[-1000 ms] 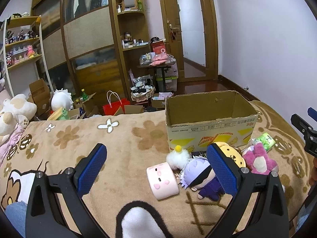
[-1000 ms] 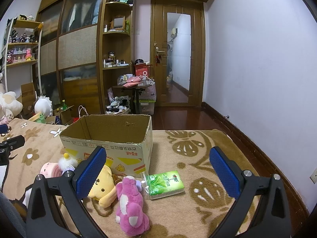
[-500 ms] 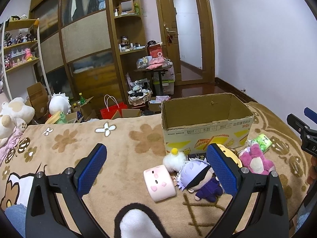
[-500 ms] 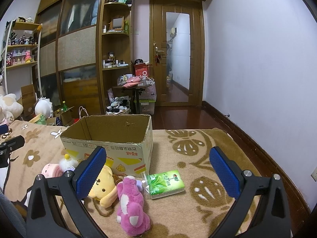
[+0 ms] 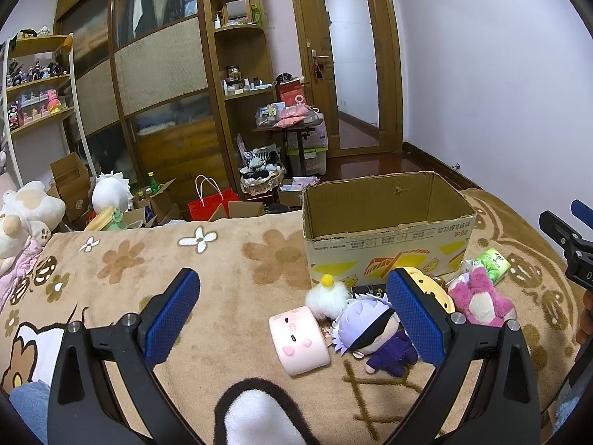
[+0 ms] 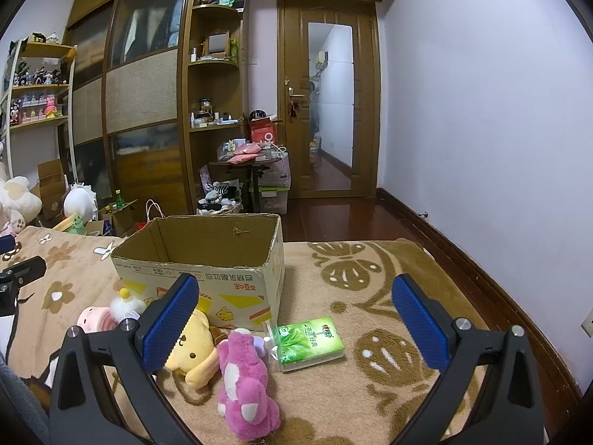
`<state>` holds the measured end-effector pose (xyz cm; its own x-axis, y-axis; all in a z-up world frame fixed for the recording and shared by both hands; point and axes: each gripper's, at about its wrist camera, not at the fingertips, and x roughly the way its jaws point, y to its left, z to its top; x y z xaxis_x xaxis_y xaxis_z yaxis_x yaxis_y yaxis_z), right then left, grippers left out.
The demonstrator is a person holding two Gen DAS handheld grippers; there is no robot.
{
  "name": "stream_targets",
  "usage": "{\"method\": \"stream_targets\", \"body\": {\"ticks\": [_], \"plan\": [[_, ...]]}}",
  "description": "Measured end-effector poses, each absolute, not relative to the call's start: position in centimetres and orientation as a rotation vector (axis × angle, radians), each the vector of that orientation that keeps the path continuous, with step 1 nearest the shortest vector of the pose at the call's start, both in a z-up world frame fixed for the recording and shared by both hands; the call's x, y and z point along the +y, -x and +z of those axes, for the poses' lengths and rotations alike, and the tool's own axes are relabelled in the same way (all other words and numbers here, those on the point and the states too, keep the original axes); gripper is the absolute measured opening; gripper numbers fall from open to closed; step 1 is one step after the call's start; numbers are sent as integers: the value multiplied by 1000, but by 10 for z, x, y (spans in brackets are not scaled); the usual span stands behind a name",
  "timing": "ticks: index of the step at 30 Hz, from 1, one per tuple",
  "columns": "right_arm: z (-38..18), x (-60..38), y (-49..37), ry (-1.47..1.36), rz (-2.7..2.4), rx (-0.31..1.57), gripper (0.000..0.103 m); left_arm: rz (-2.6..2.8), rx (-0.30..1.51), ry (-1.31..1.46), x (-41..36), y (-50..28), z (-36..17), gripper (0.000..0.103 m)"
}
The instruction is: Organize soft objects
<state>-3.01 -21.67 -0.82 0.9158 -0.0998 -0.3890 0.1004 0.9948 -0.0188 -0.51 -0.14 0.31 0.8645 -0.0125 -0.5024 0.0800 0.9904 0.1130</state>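
An open cardboard box (image 5: 389, 237) (image 6: 207, 270) stands on the brown blanket. In front of it lie a pink cylinder plush (image 5: 298, 339), a white fluffy plush (image 5: 328, 296), a purple-haired doll (image 5: 374, 333), a yellow dog plush (image 6: 192, 348), a pink bear plush (image 6: 244, 382) and a green tissue pack (image 6: 307, 343). My left gripper (image 5: 292, 315) is open and empty above the pink cylinder and the doll. My right gripper (image 6: 296, 326) is open and empty above the pink bear and the tissue pack.
The brown patterned blanket (image 5: 166, 259) covers the bed. Past the bed's far edge the floor holds boxes, a red bag (image 5: 213, 204) and a small laden table (image 6: 252, 163). Large plush toys (image 5: 26, 211) sit at the left. A white wall (image 6: 481, 129) is on the right.
The left wrist view has pulled back and up slightly, so the box and toys sit a little lower and farther. The right gripper has barely moved. Both grippers stay open.
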Motion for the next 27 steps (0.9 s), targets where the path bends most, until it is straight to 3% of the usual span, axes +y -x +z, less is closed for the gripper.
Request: {"method": "stream_targets", "body": {"ticks": [27], "plan": [[-10,-216,30,-4,-103,402,103,-42,545,-134,5,5,-5,100]]}}
